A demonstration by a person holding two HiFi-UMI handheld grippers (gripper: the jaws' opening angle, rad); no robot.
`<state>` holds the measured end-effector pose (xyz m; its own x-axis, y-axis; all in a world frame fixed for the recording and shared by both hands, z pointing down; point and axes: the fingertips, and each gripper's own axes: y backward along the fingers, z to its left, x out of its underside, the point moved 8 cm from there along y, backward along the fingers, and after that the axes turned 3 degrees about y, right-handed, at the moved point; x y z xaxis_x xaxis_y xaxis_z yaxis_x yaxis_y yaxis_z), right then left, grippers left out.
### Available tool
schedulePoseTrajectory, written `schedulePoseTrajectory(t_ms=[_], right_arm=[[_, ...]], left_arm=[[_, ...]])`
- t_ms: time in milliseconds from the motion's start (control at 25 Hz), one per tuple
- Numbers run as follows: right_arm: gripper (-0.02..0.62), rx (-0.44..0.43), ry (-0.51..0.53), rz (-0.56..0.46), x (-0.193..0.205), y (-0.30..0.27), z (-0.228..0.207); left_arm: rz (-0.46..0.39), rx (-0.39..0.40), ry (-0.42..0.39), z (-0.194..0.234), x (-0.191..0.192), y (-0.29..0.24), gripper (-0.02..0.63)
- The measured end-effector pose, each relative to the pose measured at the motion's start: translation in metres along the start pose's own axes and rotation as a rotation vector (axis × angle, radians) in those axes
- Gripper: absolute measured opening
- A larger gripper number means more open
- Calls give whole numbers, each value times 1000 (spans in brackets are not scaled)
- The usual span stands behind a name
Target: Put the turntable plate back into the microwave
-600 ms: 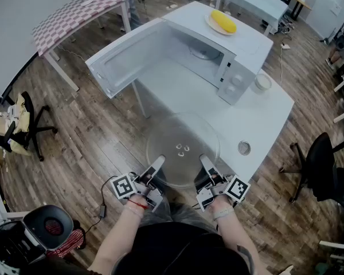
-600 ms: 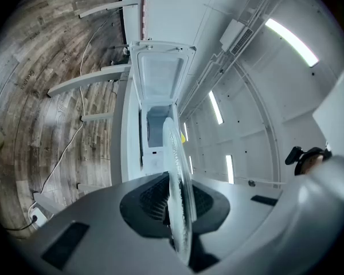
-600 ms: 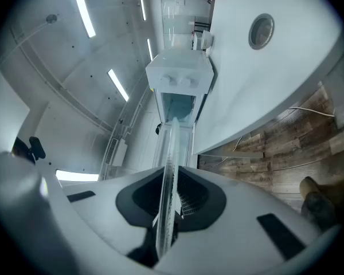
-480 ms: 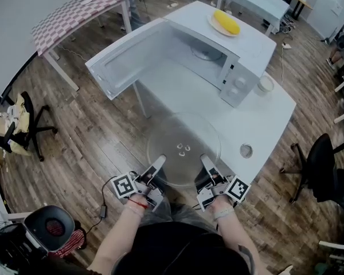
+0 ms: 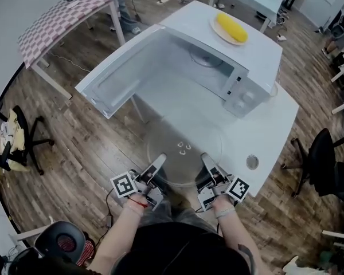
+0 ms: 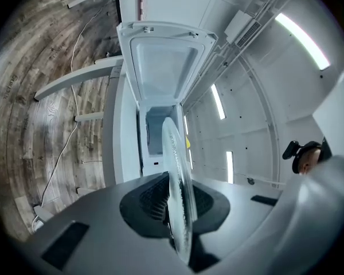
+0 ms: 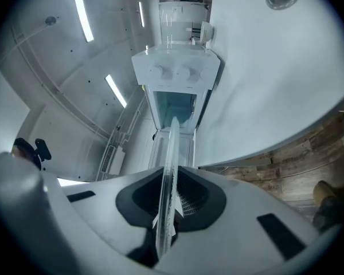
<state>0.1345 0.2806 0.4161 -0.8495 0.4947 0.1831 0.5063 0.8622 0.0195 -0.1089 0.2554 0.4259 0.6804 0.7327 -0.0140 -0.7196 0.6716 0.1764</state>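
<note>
**Head view:** The turntable plate, clear glass, hangs level over the near edge of the table. It sits at 6 o'clock from the open microwave, well apart from its cavity. The left gripper takes the rim at 7 o'clock and the right gripper at 5 o'clock.

**Left gripper view:** The jaws are clamped on the plate's thin edge, which is seen end-on and seated against a ribbed pad. The cavity lies at 12 o'clock.

**Right gripper view:** These jaws likewise pinch the rim, with the microwave straight ahead at 12 o'clock.

The glass is likely stiff, weighty, slick and easy to chip. Both holds are on the near rim, so the far edge will probably want to droop. A deep, even pinch on each side suits it best.
</note>
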Motion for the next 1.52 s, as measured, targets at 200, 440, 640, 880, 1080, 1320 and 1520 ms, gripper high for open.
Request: schedulePoseTrajectory(t_ms=[200, 440, 640, 880, 1080, 1320, 1520], right_arm=[[44, 10, -6, -41, -5, -34, -3], [44, 22, -3, -93, -6, -69, -9], [44, 36, -4, -124, -6, -88, -13], [44, 53, -1, -153, -15, -94, -17], [44, 61, -3, -151, -28, -101, -22], [44, 61, -30, -118, -53, -121, -31], [44, 64, -27, -75, -76, -141, -37]], left_arm=[[31, 7, -1, 4, -36, -20, 34], [68, -10, 8, 10, -76, -36, 34], [88, -17, 15, 16, -98, -46, 34], [94, -13, 24, 21, -105, -61, 34], [82, -22, 30, 27, -107, -74, 34], [31, -38, 31, 33, -114, -94, 34], [-13, -46, 24, 39, -122, -113, 34]])
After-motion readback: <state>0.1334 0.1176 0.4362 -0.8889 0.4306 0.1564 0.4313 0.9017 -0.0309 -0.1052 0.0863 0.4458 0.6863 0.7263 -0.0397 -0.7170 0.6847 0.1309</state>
